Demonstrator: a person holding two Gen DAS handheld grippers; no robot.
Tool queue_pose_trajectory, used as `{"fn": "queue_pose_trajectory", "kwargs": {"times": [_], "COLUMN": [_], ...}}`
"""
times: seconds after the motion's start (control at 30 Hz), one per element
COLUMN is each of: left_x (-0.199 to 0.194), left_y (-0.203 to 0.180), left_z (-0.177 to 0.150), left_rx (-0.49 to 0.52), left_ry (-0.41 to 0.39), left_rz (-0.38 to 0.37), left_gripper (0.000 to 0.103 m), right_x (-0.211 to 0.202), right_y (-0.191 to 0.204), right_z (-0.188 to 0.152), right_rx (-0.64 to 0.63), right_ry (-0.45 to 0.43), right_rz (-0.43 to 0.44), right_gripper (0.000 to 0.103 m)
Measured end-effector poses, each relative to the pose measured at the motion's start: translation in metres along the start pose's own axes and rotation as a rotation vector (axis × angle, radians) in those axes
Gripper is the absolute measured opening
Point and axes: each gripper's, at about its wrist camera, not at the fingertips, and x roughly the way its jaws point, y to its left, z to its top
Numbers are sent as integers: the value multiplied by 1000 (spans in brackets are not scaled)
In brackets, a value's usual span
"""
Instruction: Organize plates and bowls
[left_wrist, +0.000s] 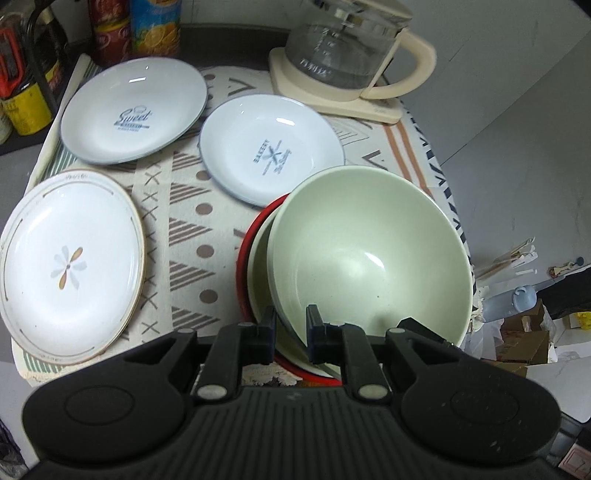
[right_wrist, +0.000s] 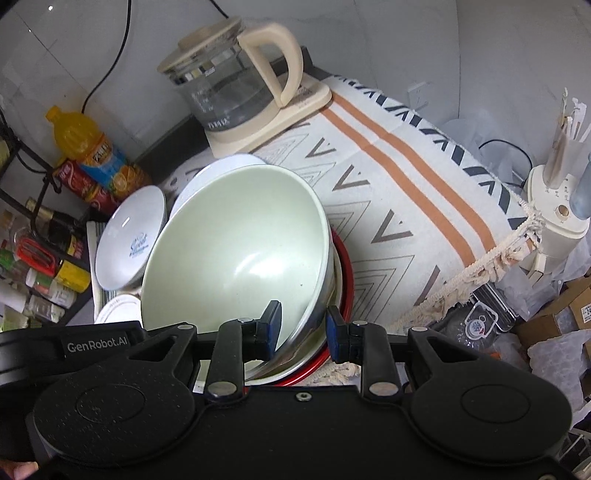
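The green bowl (left_wrist: 369, 251) hides most of the red-rimmed dish (left_wrist: 245, 236) and the paler bowl (left_wrist: 258, 258) nested beneath it, while bottles (left_wrist: 140, 26) at eleven o'clock are cropped by the frame's top.

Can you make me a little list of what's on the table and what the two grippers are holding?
held bowl: green bowl, tilted, above a red-rimmed bowl
left gripper: shut on the green bowl's rim
right gripper: shut on the green bowl's rim
plates: "Sweet" plate, bakery plate, flower plate, each lying apart
back of table: glass kettle
cover: patterned cloth
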Motion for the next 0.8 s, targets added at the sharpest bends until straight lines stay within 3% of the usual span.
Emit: {"fn": "queue_pose_trajectory", "kwargs": {"times": [0.37,0.4,0.57,0.67,0.73,0.8], "left_x": [3,1,-12,-17,-20,-24], "left_y": [2,1,0,2,5,9], "left_z": [5,5,6,5,2,-1], "left_rx": [-7,-1,33,40,41,44], "left_ry": [18,12,-32,-49,-56,-61], "left_rz": [32,36,33,28,26,24], "left_gripper": [19,22,53,61,65,69], "right_x": [11,12,5,-2,-7,-11], "right_y": [1,0,4,5,7,9], "right_z": [3,4,2,0,-2,-4], "right_rx": [2,8,8,17,17,16], "right_ry": [15,17,-13,-31,-47,-66], "right_rz": [-8,-5,-12,-8,-16,-28], "right_gripper": [28,28,30,36,48,51]}}
